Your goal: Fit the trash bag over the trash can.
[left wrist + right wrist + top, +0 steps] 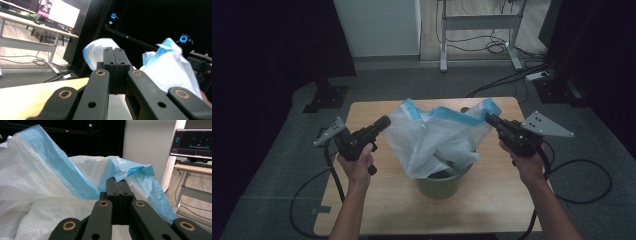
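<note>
Both grippers pinch the plastic bag's blue rim.

Your left gripper (386,121) and right gripper (488,118) have jaws pressed together on the bag (437,140), stretched mid-frame between them, its bottom tucked in the green bin (442,186) on the table (362,112).

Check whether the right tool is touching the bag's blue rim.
Touching. In the right gripper view, the right tool has its jaws shut on the blue rim of the plastic bag; the film folds out from between the tips.
</note>
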The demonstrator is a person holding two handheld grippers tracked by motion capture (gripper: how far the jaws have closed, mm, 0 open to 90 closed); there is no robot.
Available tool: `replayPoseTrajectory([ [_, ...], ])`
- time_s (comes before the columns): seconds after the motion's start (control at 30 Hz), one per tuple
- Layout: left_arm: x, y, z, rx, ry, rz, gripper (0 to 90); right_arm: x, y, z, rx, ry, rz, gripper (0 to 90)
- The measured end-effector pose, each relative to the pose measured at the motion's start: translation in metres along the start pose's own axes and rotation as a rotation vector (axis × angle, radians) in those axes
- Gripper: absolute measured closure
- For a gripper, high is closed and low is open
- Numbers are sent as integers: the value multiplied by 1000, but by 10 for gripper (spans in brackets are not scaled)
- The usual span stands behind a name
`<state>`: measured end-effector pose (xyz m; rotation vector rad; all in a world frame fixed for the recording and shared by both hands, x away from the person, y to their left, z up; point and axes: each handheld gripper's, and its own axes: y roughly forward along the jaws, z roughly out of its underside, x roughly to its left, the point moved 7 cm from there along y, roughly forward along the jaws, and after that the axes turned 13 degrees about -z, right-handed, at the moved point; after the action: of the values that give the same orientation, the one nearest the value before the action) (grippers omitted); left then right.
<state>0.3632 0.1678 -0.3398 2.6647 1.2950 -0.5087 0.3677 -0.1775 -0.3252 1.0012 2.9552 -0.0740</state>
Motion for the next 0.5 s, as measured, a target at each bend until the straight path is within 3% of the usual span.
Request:
replayPoseTrajectory([
  [0.23,5,-14,21,19,12,-3,898,17,-16,24,1,15,-39,893],
  [0.5,12,-29,44,31,-12,7,897,43,-33,62,13,54,-105,892],
])
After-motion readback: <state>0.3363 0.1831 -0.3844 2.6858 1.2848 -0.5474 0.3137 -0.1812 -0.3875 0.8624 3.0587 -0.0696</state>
